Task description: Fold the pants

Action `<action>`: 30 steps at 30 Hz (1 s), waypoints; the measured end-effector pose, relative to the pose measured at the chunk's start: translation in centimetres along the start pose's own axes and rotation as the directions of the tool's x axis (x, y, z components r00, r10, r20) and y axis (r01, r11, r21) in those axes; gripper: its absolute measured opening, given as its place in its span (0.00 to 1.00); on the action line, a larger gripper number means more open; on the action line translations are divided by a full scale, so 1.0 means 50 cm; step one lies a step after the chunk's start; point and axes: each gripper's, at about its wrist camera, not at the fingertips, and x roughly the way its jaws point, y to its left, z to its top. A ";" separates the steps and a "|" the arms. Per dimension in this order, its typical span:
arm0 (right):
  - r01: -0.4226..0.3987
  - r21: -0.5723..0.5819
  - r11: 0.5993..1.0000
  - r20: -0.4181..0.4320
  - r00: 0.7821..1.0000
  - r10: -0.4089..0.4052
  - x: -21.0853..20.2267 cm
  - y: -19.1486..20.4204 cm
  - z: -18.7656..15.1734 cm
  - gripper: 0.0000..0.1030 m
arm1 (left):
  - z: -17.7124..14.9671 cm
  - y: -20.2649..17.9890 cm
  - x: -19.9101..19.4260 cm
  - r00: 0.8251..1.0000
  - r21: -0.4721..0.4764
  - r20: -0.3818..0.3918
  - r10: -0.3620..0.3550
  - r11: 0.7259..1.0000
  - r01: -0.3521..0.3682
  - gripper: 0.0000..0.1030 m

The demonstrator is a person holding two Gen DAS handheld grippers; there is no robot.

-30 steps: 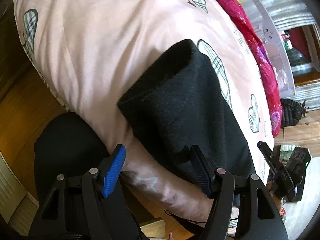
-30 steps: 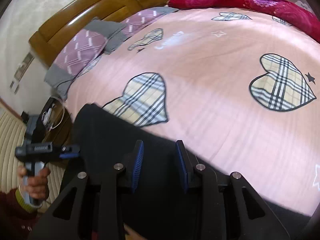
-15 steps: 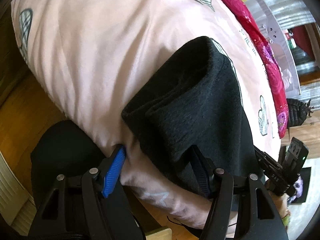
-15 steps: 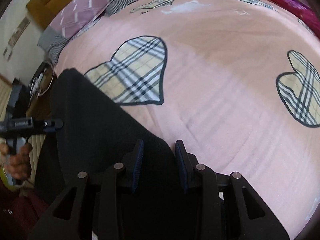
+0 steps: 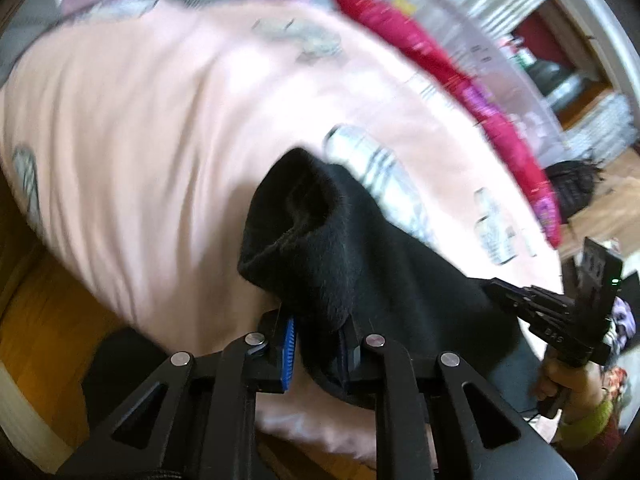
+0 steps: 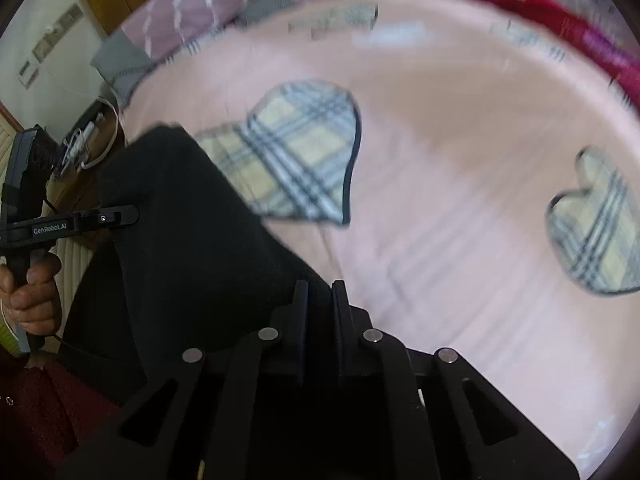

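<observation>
Two tools are clamped on one garment; judged step: lifting a gripped end to carry it over for a fold.

Left wrist view. Left tool (image 5: pixel 316 344), lower centre of frame, is clenched on a bunched edge of the black pants (image 5: pixel 360 264). Blue ribbed pad visible on the near finger; the other pad is buried in cloth. Fabric looks thick, matte and fleecy, with a soft rolled hem that opens into a dark tube at centre frame. The pants drape from centre toward lower right, across the near edge of the bed (image 5: pixel 140 140), which carries a pale pink cover, smooth with shallow wrinkles. Right tool (image 5: pixel 548 316) enters at right edge, hand-held, its tip against the same cloth. Crimson blanket (image 5: pixel 440 64) runs along upper right. Frame is motion-blurred.

Right wrist view. Right tool (image 6: pixel 320 304), bottom centre, has its fingers drawn close together with black cloth pinched between. The pants spread from there to centre left, partly covering a plaid heart patch (image 6: pixel 296 168). Left tool appears at left edge. Mauve pillows (image 6: pixel 192 8) lie in upper left.

Next move, my estimate: both tools travel together and level, keeping the edge taut, so the heavy, limp cloth lands without bunching.
</observation>
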 end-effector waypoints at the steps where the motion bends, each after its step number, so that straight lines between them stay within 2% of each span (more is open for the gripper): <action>1: 0.008 0.008 1.000 0.034 0.999 -0.009 -0.019 -0.002 0.006 0.10 | 0.017 -0.011 -0.012 0.999 0.022 0.025 -0.021 1.000 0.021 0.15; 5: 0.081 0.035 0.996 0.144 0.986 -0.086 -0.071 -0.013 0.021 0.10 | 0.061 -0.035 -0.022 0.996 0.072 0.071 -0.050 0.996 0.045 0.15; 8: 0.125 0.076 0.989 0.186 0.973 -0.137 -0.072 -0.027 0.026 0.10 | 0.072 -0.044 -0.005 0.996 0.120 0.082 -0.033 0.992 0.023 0.15; 11: 0.185 0.073 0.980 0.168 0.966 -0.195 -0.039 -0.023 0.028 0.09 | 0.064 -0.020 0.027 0.998 0.162 0.057 0.011 0.987 -0.020 0.15; 14: 0.224 0.060 0.973 0.125 0.965 -0.230 0.009 -0.022 0.030 0.09 | 0.066 -0.002 0.067 0.999 0.160 0.013 0.037 0.986 -0.039 0.15; 18: 0.231 0.098 0.968 0.080 0.968 -0.239 0.049 -0.040 0.019 0.10 | 0.057 0.024 0.102 0.997 0.161 -0.032 0.073 0.985 -0.067 0.17; 20: 0.238 0.136 0.962 0.057 0.967 -0.247 0.063 -0.049 0.015 0.12 | 0.055 0.027 0.105 0.996 0.166 -0.038 0.084 0.983 -0.077 0.22; 21: 0.247 0.154 0.957 0.055 0.964 -0.258 0.062 -0.052 0.013 0.17 | 0.051 0.026 0.102 0.995 0.171 -0.035 0.095 0.981 -0.088 0.24; 24: 0.253 0.206 0.945 0.089 0.957 -0.275 0.035 -0.057 0.002 0.24 | 0.051 0.029 0.076 0.994 0.165 -0.021 0.107 0.981 -0.102 0.29; 27: 0.238 0.253 0.938 0.127 0.953 -0.276 -0.009 -0.060 -0.016 0.26 | 0.050 0.024 0.037 0.992 0.151 0.022 0.127 0.980 -0.129 0.26; 30: 0.204 0.305 0.930 0.170 0.950 -0.264 -0.061 -0.065 -0.049 0.33 | 0.044 0.011 0.002 0.993 0.152 0.046 0.108 0.982 -0.114 0.26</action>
